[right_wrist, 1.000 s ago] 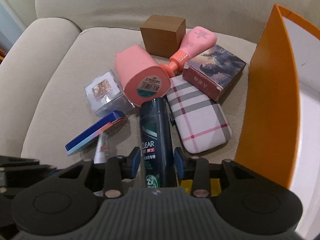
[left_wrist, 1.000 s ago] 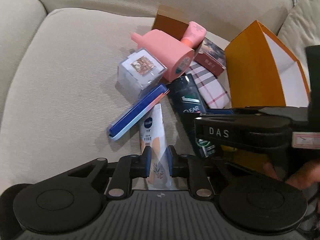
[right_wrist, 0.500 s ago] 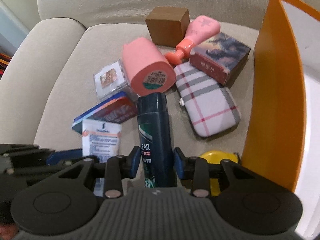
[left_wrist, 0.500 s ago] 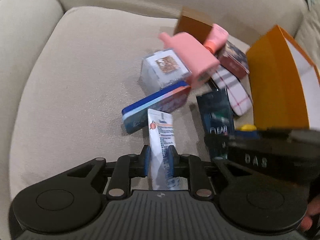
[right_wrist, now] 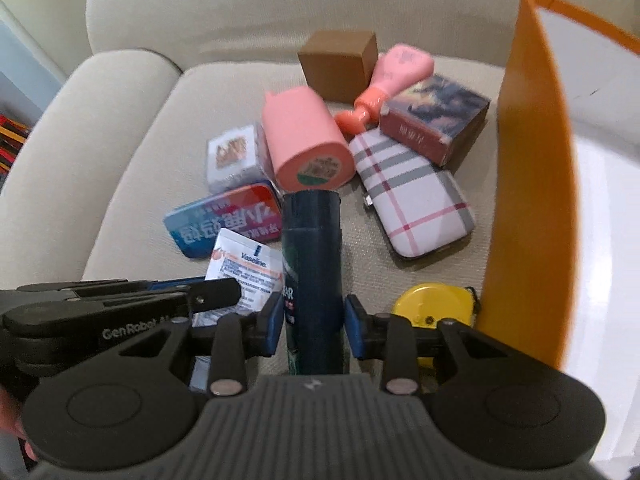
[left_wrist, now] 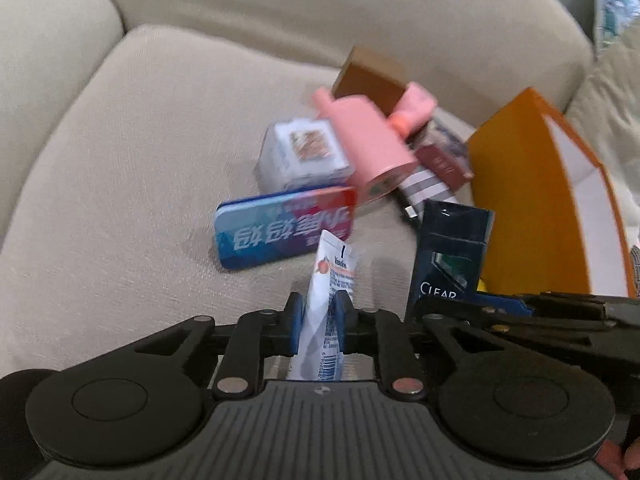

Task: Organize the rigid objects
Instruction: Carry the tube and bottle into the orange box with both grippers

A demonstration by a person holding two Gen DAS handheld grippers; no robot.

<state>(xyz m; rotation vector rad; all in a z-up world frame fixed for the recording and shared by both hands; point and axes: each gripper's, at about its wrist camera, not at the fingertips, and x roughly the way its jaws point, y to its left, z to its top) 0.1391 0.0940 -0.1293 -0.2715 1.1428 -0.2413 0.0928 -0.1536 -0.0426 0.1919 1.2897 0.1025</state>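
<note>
1. Rigid objects lie heaped on the sofa cushion (left_wrist: 120, 184), with an orange box (right_wrist: 528, 184) standing open at about 3 o'clock of the heap.
2. Left claw (left_wrist: 318, 320): jaws have just been closing, pads now clamped on the white Vaseline tube (left_wrist: 328, 292), which tilts up off the cushion, its crimped end toward 12 o'clock.
3. Right claw (right_wrist: 314, 326): jaws have just been closing, with the dark Clear bottle (right_wrist: 312, 264) between them; pads sit against its sides and the bottle points to 12 o'clock.
4. Blue tin (right_wrist: 224, 220) at 10 o'clock of the bottle, just beside the tube's end.
5. Pink cup (right_wrist: 308, 144) on its side at 12 o'clock of the bottle, its base nearly touching the bottle's end.
6. Clear cube (right_wrist: 232, 156) at 9 o'clock of the cup, touching it.
7. Plaid case (right_wrist: 412, 196) at 2 o'clock of the bottle; patterned box (right_wrist: 436, 116) and pink bottle (right_wrist: 392, 80) beyond it; brown cube (right_wrist: 340, 64) farthest back.
8. Yellow tape measure (right_wrist: 432, 308) near the right claw, beside the orange box wall.
</note>
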